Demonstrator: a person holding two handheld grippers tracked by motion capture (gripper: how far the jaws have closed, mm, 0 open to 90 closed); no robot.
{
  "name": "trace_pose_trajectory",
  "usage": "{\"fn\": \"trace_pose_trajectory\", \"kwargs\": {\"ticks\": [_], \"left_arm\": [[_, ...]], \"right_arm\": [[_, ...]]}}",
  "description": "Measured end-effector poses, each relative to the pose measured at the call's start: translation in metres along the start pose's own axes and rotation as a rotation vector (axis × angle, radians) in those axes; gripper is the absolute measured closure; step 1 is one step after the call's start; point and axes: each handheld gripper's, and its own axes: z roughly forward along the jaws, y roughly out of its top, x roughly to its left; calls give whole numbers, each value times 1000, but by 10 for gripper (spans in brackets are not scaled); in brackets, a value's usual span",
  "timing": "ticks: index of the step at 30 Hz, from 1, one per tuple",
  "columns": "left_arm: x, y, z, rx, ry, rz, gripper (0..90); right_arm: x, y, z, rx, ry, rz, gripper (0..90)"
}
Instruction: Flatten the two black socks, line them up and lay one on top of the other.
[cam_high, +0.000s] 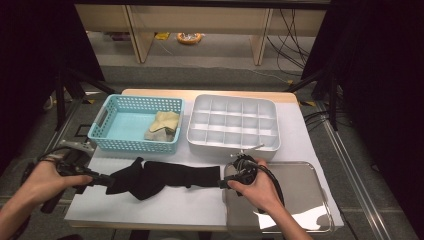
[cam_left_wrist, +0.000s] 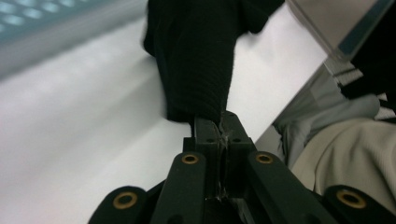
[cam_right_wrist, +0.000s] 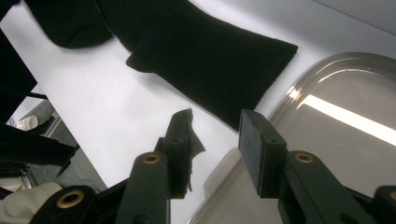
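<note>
A long black ribbed sock (cam_high: 165, 177) lies stretched across the white table mat. My left gripper (cam_high: 106, 180) is at the sock's left end and is shut on its edge; in the left gripper view the jaws (cam_left_wrist: 217, 123) pinch the knit fabric (cam_left_wrist: 196, 60), which hangs slightly lifted. My right gripper (cam_high: 223, 184) stands open at the sock's right end, over the rim of the metal tray (cam_high: 300, 200). In the right gripper view the cuff (cam_right_wrist: 210, 56) lies just beyond the fingertips (cam_right_wrist: 217, 130), with nothing between them.
A light blue basket (cam_high: 142, 100) at the back left holds a beige cloth (cam_high: 164, 125). A white divided organizer (cam_high: 232, 97) stands to its right. The shiny tray (cam_right_wrist: 336, 121) takes up the front right corner. Bare white mat (cam_high: 165, 210) lies in front of the sock.
</note>
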Motion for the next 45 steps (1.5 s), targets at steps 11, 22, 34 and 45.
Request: {"fn": "trace_pose_trajectory", "kwargs": {"ticks": [11,22,34,45], "left_arm": [[2,10,-17,-44,-3,-23,873],[-65,45,38,14,-214,114,870],[-101,79,95,196,-297,234,866],[-100,99,123,259,-306,291,861]], "right_arm": [[4,1,2,-3,2,2,644],[12,1,-5,-18,14,-18,641],[21,1,-7,-21,26,-56,638],[34,-2,-1,-5,56,-104,606]]}}
